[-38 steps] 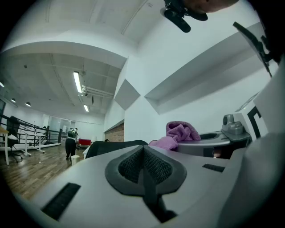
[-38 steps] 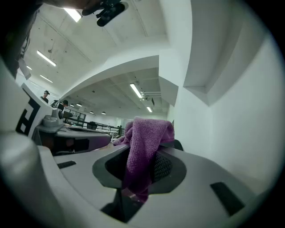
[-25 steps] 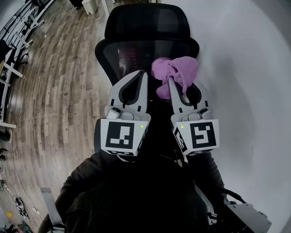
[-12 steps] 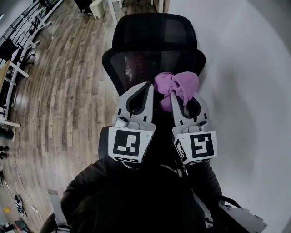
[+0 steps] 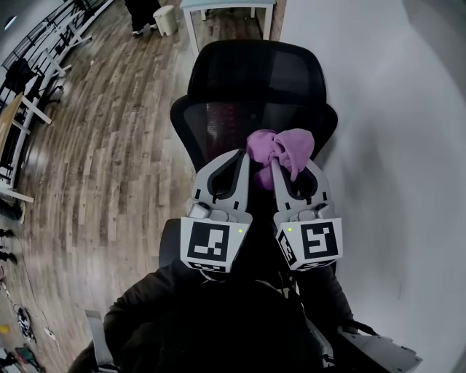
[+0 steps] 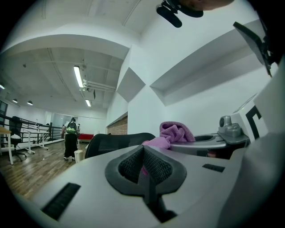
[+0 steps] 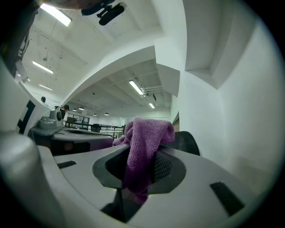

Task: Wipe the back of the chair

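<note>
Chair back (image 5: pixel 211 120): black mesh panel under a padded headrest (image 5: pixel 255 69), standing ahead of and below me, its right edge near the white wall (image 5: pixel 393 146). Cloth (image 5: pixel 280 149): purple, bunched, hanging over the upper mesh just below the headrest; I cannot confirm that it touches the mesh. Right hand-held gripper (image 5: pixel 278 166): clenched on the cloth, a fold pinched between the jaws and the rest spilling over their tips. Left hand-held gripper (image 5: pixel 240 156): jaws closed together on nothing, just beside the right one. Step in hand, as I judge it: bringing the cloth to the mesh to begin a stroke. To do it well I would press the loose bunch flat on the panel, not the jaw tips, sweep across in overlapping passes from the top downward, and keep the pinch firm so that the fold does not slip out. Containers: one pale bin (image 5: pixel 166 18) far off on the wooden floor (image 5: pixel 95 160); its contents are not visible.
</note>
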